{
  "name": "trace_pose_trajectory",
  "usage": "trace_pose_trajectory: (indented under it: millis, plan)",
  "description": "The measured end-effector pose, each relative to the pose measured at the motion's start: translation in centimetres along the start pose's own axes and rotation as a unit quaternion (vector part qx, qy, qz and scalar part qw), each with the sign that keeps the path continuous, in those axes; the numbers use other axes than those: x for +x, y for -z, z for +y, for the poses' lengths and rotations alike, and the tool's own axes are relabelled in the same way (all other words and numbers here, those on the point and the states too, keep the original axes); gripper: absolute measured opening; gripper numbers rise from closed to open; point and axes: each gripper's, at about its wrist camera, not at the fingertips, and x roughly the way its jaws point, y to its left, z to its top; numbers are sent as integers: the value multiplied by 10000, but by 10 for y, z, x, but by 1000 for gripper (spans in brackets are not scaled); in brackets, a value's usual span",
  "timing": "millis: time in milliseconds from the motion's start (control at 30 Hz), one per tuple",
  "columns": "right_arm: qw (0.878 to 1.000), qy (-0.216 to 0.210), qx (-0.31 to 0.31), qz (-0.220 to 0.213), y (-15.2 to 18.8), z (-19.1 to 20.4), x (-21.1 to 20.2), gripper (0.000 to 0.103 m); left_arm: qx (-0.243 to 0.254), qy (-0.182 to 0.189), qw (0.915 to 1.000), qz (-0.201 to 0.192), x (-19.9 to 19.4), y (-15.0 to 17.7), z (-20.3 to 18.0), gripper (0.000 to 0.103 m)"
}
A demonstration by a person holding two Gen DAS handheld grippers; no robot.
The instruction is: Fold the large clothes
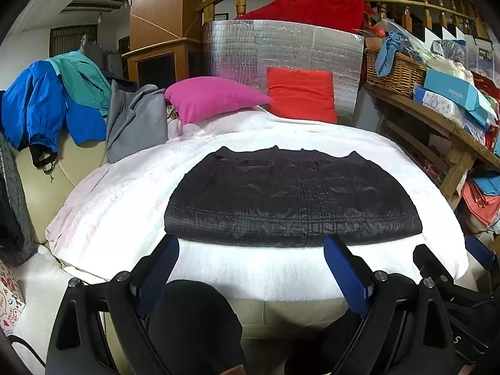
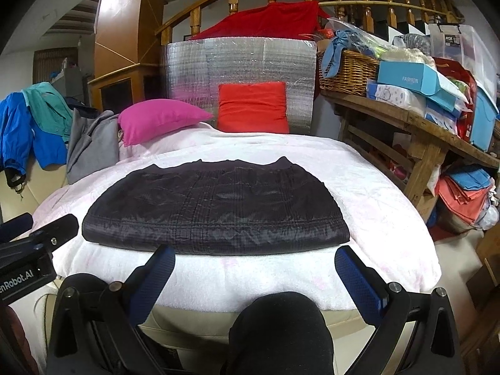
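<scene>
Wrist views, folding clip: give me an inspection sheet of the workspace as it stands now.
Surface: white fleece blanket over a cream sofa.
Job's things: dark quilted garment, folded flat, lying centred.
Clutter: pink pillow, red cushion, grey garment, blue jacket.
Grippers: left tool and right tool open, empty, short of the garment.
Cables: nothing seen.
Surroundings: wicker basket, wooden bench, stair railing.

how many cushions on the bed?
2. The pink cushion lies at the far left of the white blanket; the red cushion stands beside it against the silver foil panel. None appear hidden.
</scene>
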Motion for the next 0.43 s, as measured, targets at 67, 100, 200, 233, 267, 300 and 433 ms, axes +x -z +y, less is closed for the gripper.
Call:
trace_pose_trajectory:
  millis: [67,100,200,233,267,300,433]
  plan:
    - [10000,5,5,8,0,0,0,103,-7,15,10000,26,1,0,0,94]
    - [10000,5,3,9,0,0,0,103,-17,36,10000,39,1,0,0,94]
    - [10000,5,16,14,0,-1,0,103,-23,74,10000,31,1,1,0,94]
    - [10000,8,18,15,0,-1,-1,103,-8,76,10000,24,0,1,0,94]
    - [10000,8,17,15,0,-1,-1,103,26,77,10000,23,0,2,-1,94]
    - [10000,5,17,12,0,-1,-1,103,52,84,9999,22,0,2,-2,94]
    - [10000,7,12,21,0,-1,0,103,128,101,9999,2,-1,3,-5,94]
